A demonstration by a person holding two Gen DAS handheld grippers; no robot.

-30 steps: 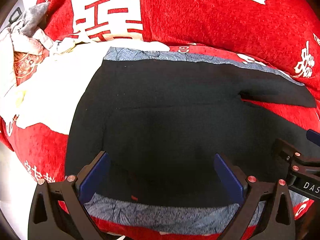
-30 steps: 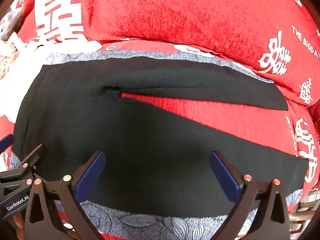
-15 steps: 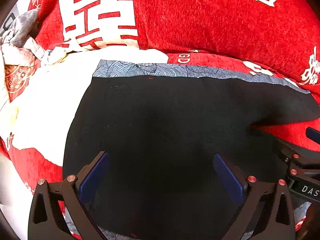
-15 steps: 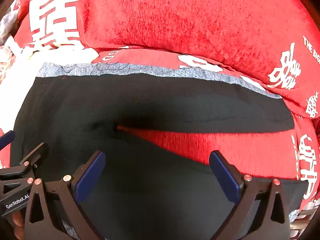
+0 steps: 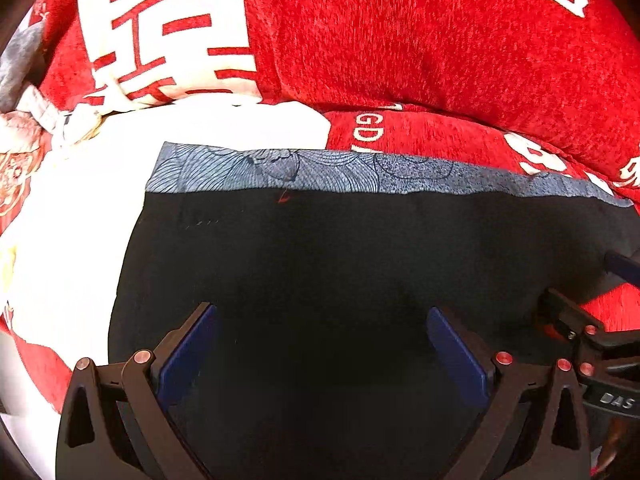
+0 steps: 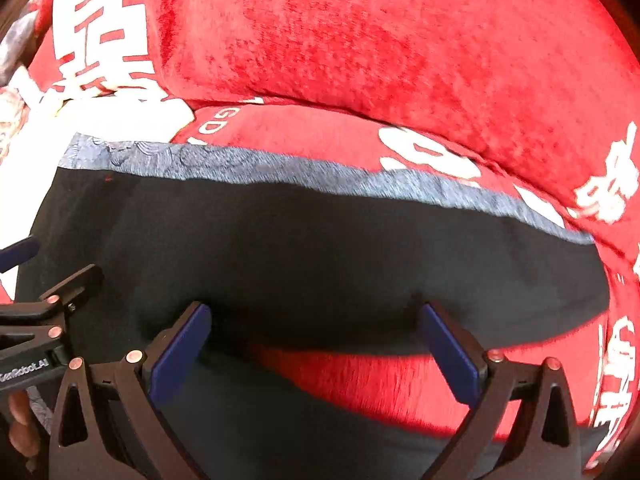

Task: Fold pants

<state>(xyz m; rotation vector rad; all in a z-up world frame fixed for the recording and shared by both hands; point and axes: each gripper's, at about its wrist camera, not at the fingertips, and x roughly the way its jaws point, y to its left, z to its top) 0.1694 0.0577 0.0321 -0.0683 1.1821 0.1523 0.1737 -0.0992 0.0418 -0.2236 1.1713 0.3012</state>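
Black pants with a blue-grey patterned side band lie flat on a red sofa seat; they also show in the right wrist view, where the two legs part over a strip of red seat. My left gripper is open and empty, low over the upper part of the pants. My right gripper is open and empty over the crotch split between the legs. Each gripper shows at the edge of the other's view.
A red back cushion with white characters rises behind the pants. A white cloth lies to the left of the waist, with crumpled grey and pink fabric at the far left.
Both grippers have moved forward over the pants toward the far band. The near band has dropped out of view. The jaws stay open.
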